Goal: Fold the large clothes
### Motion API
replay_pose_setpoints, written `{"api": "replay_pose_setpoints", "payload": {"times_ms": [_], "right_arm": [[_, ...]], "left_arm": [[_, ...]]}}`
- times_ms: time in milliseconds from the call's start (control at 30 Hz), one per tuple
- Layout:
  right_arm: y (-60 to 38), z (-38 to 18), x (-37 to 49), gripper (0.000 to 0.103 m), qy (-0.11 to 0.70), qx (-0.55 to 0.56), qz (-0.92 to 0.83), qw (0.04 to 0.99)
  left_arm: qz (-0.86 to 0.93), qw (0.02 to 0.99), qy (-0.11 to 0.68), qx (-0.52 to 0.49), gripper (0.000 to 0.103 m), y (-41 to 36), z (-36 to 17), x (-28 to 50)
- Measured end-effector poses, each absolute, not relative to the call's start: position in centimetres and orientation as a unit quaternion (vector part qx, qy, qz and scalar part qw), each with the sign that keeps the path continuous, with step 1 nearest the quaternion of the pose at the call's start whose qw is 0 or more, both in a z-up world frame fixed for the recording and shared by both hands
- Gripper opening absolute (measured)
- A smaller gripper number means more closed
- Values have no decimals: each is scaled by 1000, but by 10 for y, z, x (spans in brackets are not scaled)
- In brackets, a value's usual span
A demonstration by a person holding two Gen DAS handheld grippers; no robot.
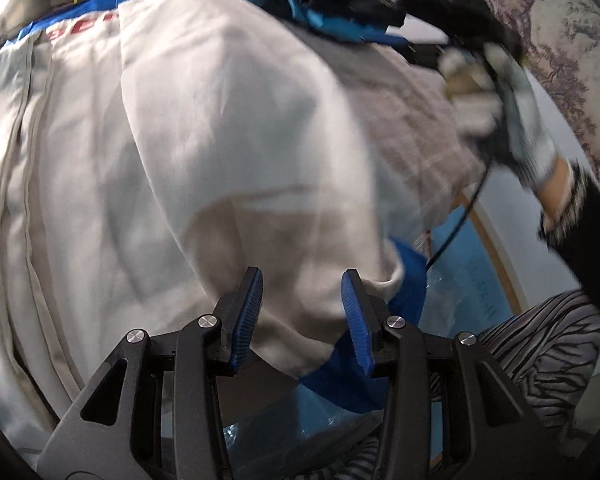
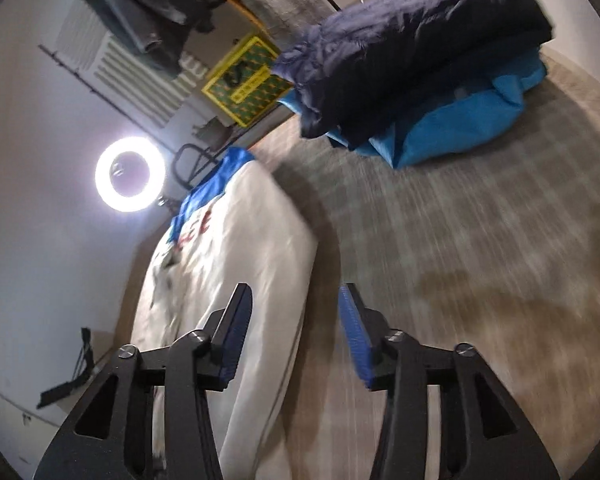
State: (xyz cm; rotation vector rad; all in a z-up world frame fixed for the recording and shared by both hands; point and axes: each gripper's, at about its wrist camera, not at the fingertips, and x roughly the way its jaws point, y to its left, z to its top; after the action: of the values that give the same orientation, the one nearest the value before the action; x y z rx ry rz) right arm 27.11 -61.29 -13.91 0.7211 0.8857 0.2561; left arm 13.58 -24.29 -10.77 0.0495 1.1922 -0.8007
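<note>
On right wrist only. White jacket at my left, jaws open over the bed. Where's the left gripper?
Observer: The left gripper is open at the white jacket's near edge, fabric lying between its fingers.
Operator: Which part of the jacket?
Observer: A folded-over white panel with a blue cuff or hem beside the right-side finger.
Operator: Anything else near it?
Observer: A zebra-striped fabric lies lower right, and the right hand, gloved, is raised above the bed.
</note>
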Motion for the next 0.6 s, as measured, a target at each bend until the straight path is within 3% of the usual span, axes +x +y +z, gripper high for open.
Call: {"api": "replay_pose_setpoints", "payload": {"times_ms": [267,333,367,400,600], "right_arm": [[-583,-180,333,47,454,349,133,809],[-571,-183,339,36,468,325,136,810],[-567,-182,340,11,469,315,138,814],[-563,-178,340,6,467,308,142,817],[-513,-111,322,4,404,202,149,880]], "left_arm": [[-388,744,543,26,41,-237,-108,134],[-392,741,545,26,41,-238,-107,137],[-394,739,547,24,41,-241,-107,143],[-395,736,549,21,41,-239,-107,145],[-398,728,557,-1,41,-224,-108,144]]}}
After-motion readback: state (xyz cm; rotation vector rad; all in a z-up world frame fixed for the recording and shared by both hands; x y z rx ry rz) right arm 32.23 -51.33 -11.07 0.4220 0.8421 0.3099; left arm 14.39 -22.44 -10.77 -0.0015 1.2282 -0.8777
